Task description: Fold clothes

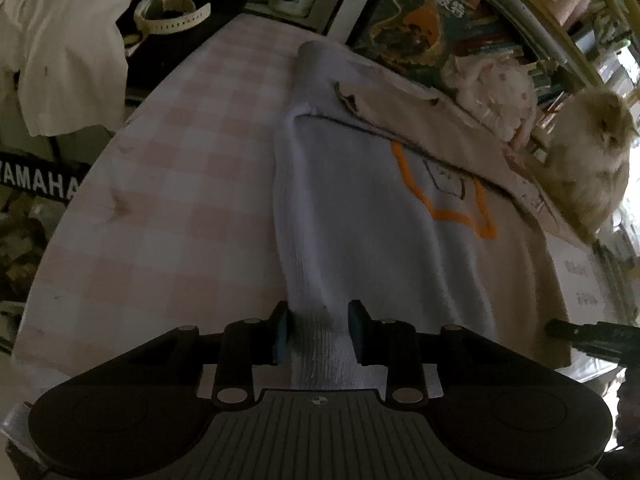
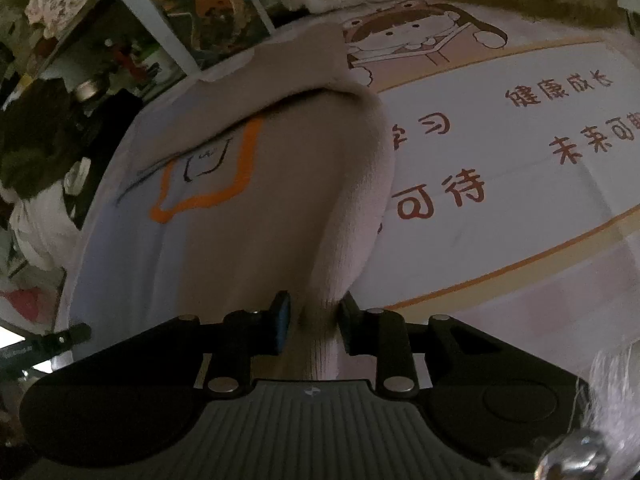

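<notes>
The left gripper [image 1: 318,330] is clamped on the ribbed hem of a pale blue and beige sweater [image 1: 360,216], which lies spread on a pink checked cloth [image 1: 180,184]. The right gripper [image 2: 310,322] pinches the same sweater [image 2: 248,220] at its beige ribbed hem, bunching the knit between its jaws. An orange outline print [image 1: 444,196] sits on the sweater's front. A fluffy cat [image 1: 592,160] sits just beside the sweater's far edge, near a plush toy [image 1: 496,92]. To the right lies a mat printed with a cartoon figure and Chinese characters [image 2: 520,152]. A white watch [image 1: 172,14] rests beyond the cloth.
</notes>
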A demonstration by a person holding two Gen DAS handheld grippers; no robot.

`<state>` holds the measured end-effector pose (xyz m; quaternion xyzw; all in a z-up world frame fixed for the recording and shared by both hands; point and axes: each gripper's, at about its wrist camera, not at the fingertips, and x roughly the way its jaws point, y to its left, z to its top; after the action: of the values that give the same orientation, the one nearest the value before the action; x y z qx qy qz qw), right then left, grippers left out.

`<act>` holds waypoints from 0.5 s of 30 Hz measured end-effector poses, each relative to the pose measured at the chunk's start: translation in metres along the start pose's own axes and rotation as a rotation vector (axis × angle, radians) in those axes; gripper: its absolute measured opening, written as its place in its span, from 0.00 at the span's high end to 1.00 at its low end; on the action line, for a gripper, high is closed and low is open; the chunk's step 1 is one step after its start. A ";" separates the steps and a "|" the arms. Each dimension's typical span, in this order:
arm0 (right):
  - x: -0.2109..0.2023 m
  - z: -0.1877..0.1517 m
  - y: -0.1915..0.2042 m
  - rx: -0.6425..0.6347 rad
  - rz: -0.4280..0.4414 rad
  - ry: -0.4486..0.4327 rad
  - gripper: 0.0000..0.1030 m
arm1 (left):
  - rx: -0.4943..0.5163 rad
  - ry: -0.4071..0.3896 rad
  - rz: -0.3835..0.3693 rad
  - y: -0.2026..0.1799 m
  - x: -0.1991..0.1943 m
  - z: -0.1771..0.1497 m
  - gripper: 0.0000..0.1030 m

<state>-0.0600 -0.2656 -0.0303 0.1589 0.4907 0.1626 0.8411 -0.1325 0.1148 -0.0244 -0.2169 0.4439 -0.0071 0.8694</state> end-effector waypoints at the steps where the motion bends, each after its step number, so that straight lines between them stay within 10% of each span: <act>1: 0.000 0.001 -0.001 0.008 0.004 0.001 0.76 | -0.008 0.000 -0.008 0.001 0.001 0.001 0.74; 4: 0.001 0.002 -0.001 0.010 -0.006 0.017 0.89 | -0.018 0.011 -0.025 0.004 0.000 0.000 0.95; 15: -0.034 -0.011 -0.014 0.038 0.029 0.088 0.90 | -0.076 0.100 -0.131 0.011 -0.011 -0.013 0.96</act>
<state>-0.0838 -0.2915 -0.0144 0.1745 0.5278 0.1722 0.8132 -0.1510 0.1218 -0.0269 -0.2776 0.4714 -0.0581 0.8351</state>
